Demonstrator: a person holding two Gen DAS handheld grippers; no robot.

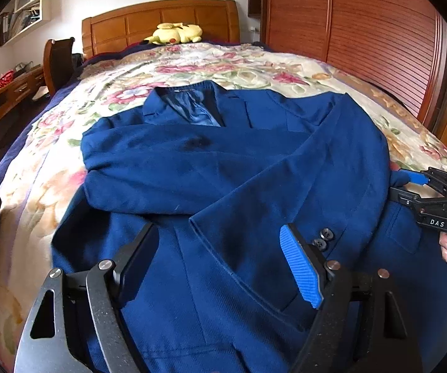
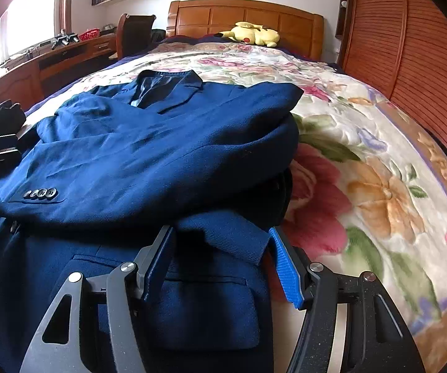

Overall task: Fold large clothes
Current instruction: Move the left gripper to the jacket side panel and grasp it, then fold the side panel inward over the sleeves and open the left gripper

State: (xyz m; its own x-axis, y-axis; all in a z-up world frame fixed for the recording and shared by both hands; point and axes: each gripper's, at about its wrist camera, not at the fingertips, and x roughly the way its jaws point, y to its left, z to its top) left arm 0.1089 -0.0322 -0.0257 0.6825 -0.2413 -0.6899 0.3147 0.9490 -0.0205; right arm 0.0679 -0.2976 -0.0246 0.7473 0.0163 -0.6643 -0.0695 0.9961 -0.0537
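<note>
The blue jacket lies front-up on the floral bedspread, both sleeves crossed over its chest, collar toward the wooden headboard. Over the jacket's hem the left gripper hovers released, clasping nothing. At the jacket's side edge the right gripper is spread, cloth between unpressed pads.

A blue jacket of matt woven cloth, its collar lining faintly shiny, lies on a soft, plush floral blanket. At the upper right of the frame stands a glossy slatted wooden wardrobe. The left tool has ribbed blue pads and speckled matt metal arms.
</note>
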